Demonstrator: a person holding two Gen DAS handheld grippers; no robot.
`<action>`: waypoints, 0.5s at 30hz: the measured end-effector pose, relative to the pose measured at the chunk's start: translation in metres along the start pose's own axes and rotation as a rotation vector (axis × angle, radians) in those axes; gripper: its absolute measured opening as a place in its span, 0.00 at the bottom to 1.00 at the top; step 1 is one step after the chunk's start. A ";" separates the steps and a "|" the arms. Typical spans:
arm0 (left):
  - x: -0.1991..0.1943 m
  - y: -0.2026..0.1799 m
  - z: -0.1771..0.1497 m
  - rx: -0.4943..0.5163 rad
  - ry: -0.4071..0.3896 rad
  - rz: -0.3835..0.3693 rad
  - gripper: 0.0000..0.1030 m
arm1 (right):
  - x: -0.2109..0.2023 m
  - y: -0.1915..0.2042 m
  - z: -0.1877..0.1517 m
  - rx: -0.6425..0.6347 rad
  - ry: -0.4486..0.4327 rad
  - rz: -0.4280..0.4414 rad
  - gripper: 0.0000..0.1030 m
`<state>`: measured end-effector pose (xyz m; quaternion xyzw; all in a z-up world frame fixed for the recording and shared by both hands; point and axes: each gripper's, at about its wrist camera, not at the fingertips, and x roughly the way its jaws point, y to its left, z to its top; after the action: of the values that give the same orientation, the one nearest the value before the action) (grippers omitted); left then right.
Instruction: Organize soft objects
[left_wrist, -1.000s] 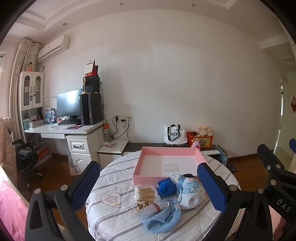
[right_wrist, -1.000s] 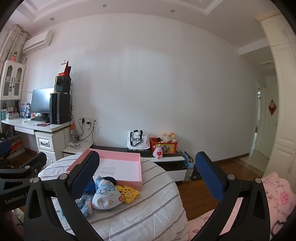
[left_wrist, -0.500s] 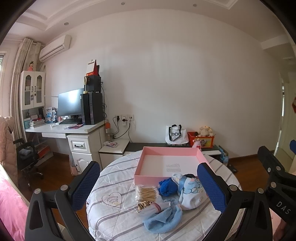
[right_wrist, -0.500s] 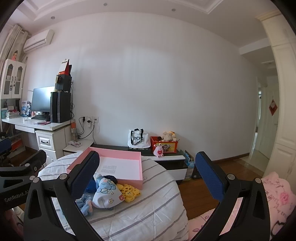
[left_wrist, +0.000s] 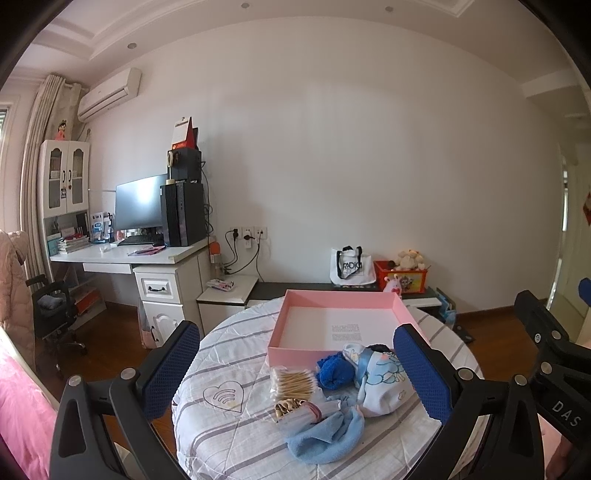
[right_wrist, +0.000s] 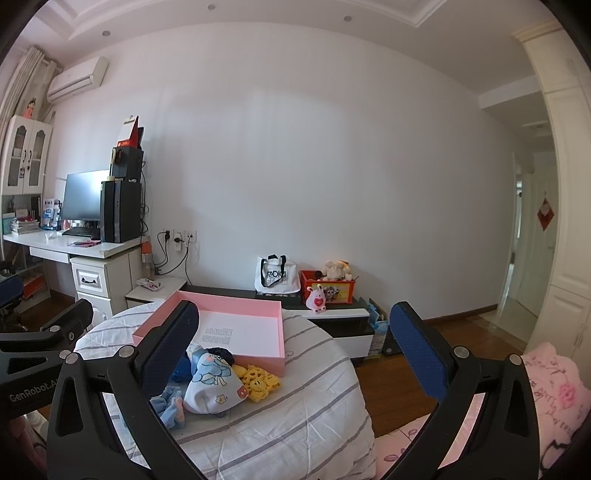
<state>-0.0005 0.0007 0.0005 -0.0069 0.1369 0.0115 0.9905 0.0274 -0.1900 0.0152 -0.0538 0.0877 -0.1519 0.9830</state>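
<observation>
Both the left gripper (left_wrist: 297, 365) and right gripper (right_wrist: 293, 349) are held wide apart and empty above the round table (left_wrist: 236, 439). The soft objects (left_wrist: 373, 380) are piled on the table, touching the near wall of the pink tray (left_wrist: 306, 350).

Home bedroom, computer desk (left_wrist: 147, 254), wall air conditioner (left_wrist: 110, 94), pink bedding (right_wrist: 554, 387), toy box (left_wrist: 400, 273)

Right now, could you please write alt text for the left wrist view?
An open left gripper hovers over a round striped-cloth table holding an empty pink shallow box, with a blue fleece cloth, cartoon-print white hat and bagged cotton swabs heaped before it.
</observation>
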 end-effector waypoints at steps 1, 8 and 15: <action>0.000 0.000 0.000 0.001 0.002 0.000 1.00 | 0.000 0.000 0.000 0.000 0.002 0.000 1.00; 0.006 0.001 -0.002 0.003 0.025 0.004 1.00 | 0.005 0.000 -0.006 -0.006 0.024 0.004 1.00; 0.017 0.001 -0.004 0.009 0.071 0.004 1.00 | 0.015 0.002 -0.011 -0.011 0.067 0.008 1.00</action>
<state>0.0147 0.0018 -0.0081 -0.0026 0.1722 0.0126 0.9850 0.0397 -0.1930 0.0019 -0.0537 0.1216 -0.1491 0.9798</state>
